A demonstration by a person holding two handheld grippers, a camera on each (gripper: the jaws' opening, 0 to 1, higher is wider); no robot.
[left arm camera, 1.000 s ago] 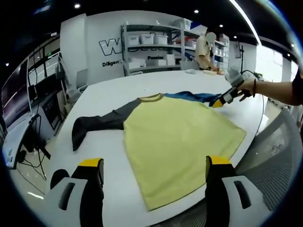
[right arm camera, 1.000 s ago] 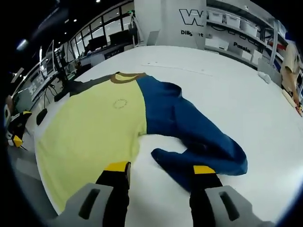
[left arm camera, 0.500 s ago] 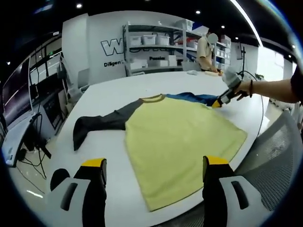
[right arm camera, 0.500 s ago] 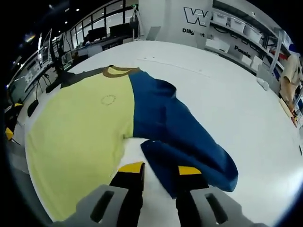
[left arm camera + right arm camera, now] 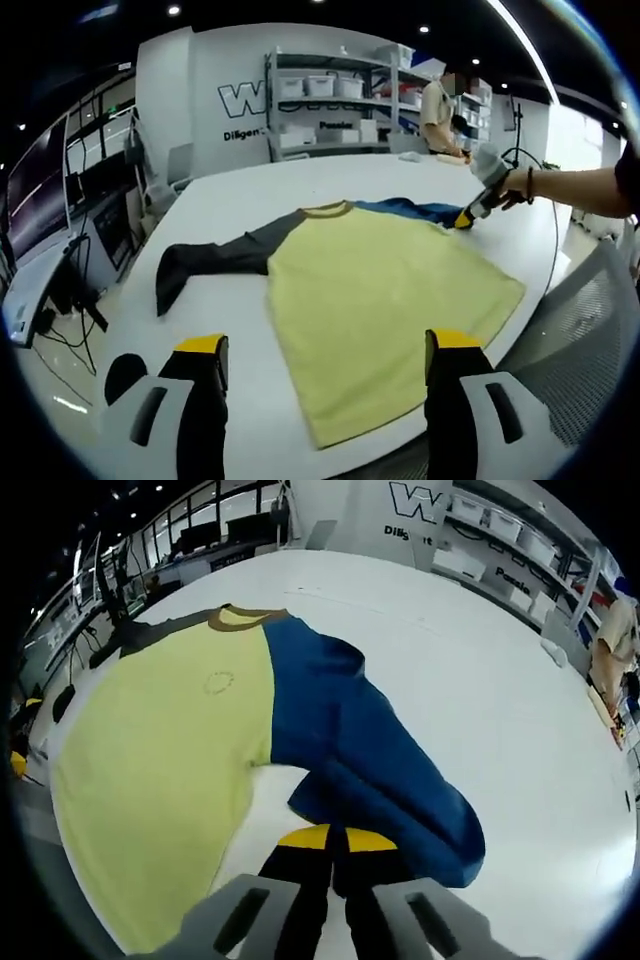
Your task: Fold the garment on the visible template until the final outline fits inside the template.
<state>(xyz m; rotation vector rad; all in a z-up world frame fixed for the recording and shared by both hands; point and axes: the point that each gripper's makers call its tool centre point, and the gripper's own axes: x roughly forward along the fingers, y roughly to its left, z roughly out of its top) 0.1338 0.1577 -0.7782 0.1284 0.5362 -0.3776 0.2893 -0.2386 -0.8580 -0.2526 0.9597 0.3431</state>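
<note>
- Garment [image 5: 380, 290] lies flat on the white counter [image 5: 240, 200]: yellow body, dark sleeve [image 5: 205, 262] spread left, blue sleeve [image 5: 370, 770] bunched on the right.
- Right gripper [image 5: 333, 838] clenched on the blue sleeve's near edge (jaws together on the cloth).
- Left gripper [image 5: 320, 345] released, jaws wide, hovering at the counter's near edge.

Left tool [image 5: 318, 362]: grey housings, black jaws, yellow tips; dark wristband [image 5: 529, 186].

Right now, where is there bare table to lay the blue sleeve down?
Bare white table runs wide beyond the blue sleeve, toward the shelves. Another free strip lies between the dark sleeve and the left gripper. The yellow body fills the near edge.
</note>
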